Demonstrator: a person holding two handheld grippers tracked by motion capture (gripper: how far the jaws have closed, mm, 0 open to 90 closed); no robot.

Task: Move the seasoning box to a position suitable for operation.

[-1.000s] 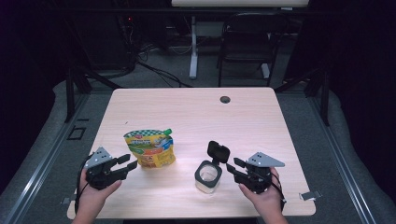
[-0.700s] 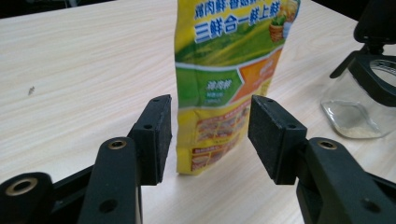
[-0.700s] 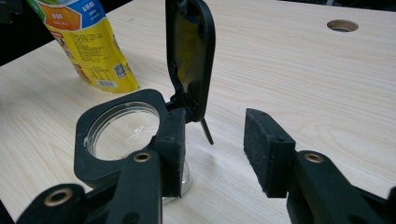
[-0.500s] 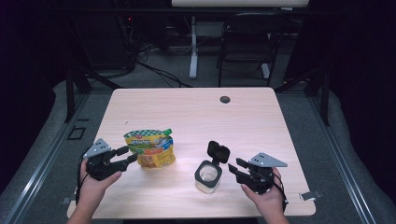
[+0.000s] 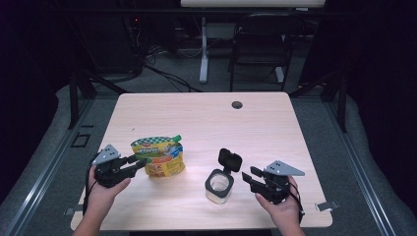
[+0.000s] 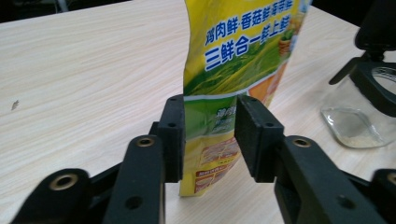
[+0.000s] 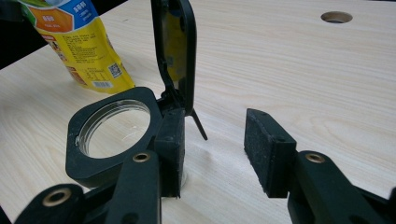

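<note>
A yellow-green stand-up pouch [image 5: 160, 157] with a green cap stands at the table's front left. My left gripper [image 5: 142, 162] reaches it from the left. In the left gripper view the jaws have just been closing, and the pouch's [image 6: 233, 51] near edge stands between the pads of the gripper [image 6: 210, 135]; the left pad sits right at that edge and I see no squeeze. A small clear jar [image 5: 219, 189] with its black flip lid [image 5: 230, 160] raised stands right of the pouch. My right gripper [image 5: 248, 177] stands open beside it, its left pad against the jar's black collar [image 7: 114, 128].
The light wooden table [image 5: 206, 123] has a round cable hole [image 5: 237, 104] near its far edge. A chair and desk legs stand on the floor beyond the table. Both hands come in over the front edge.
My left gripper has moved right, up to the pouch's edge, and its jaws have narrowed around it. The right gripper, the jar and the pouch have stayed in place.
</note>
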